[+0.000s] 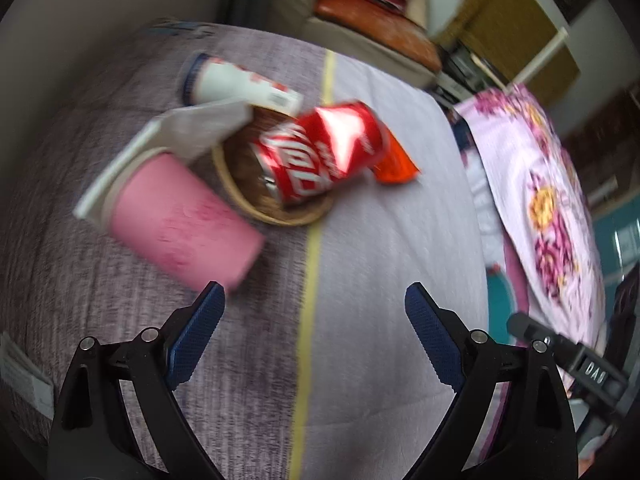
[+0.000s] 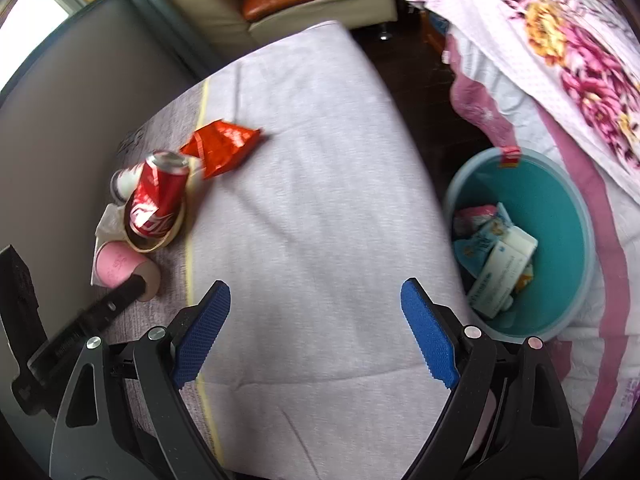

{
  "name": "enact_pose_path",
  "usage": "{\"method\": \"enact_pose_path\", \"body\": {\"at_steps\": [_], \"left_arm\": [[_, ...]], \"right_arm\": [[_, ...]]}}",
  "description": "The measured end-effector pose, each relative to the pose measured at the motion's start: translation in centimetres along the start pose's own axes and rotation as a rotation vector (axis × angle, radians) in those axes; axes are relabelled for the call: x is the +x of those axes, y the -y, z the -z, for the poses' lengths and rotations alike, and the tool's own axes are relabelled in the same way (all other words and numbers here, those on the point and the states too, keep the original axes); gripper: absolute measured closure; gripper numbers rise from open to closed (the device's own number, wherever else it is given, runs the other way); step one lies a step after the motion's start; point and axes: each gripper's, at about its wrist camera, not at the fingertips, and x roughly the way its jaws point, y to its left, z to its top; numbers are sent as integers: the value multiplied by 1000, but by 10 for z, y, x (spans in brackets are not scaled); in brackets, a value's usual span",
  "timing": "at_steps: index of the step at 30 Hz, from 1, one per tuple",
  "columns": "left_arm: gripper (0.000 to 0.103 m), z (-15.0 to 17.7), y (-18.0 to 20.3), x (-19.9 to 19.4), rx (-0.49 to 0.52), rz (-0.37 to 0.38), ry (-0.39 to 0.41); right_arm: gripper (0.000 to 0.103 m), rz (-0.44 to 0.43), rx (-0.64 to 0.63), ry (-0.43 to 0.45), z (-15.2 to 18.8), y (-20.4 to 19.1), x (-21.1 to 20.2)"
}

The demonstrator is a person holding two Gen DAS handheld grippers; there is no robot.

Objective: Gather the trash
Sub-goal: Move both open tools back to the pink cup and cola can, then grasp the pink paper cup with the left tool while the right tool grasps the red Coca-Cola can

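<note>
We hold both sets of jaws wide apart and empty, the left gripper [image 1: 314,308] and right gripper [image 2: 316,304] above the bed [image 2: 320,208]. Farther left lie a pink cup [image 1: 180,224], a red can [image 1: 320,152] in a shallow basket [image 1: 240,192], then an orange wrapper [image 2: 220,148]. Right, a teal bin [image 2: 560,208] holds trash.

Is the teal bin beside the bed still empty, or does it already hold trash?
Not empty. The right wrist view looks down into the teal bin and shows several wrappers and small cartons at its bottom; most of its inner wall is bare.
</note>
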Motion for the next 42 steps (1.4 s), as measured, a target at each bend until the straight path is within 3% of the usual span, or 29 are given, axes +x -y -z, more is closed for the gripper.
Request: {"method": "enact_pose_path", "body": {"at_steps": [4,11,23,28,32,37,42], "left_arm": [[11,-8,-32,-9,-128,-26,46],[11,-16,-64,-6,-267,-34,64],[11,-30,-76,19,-323,-84,57],[12,-27,-74,28,-216,-52,34],[29,-21,-73,22,-101,10,21],[32,-17,-78,16,48,73,-18],[32,-19,-93,14,127,131,-56]], "right_arm": [[20,-17,-23,-22,-2,-16,9],[20,-32,-53,-48,-6,-34,22],[20,-53,-28,-93,-13,-39,44],[20,-53,-25,-95,-17,-46,51],[20,-58,-35,-110,-22,-58,60],[20,-61,-74,-119,-34,-83,73],[20,-107,-68,-92,-53,-109,89]]}}
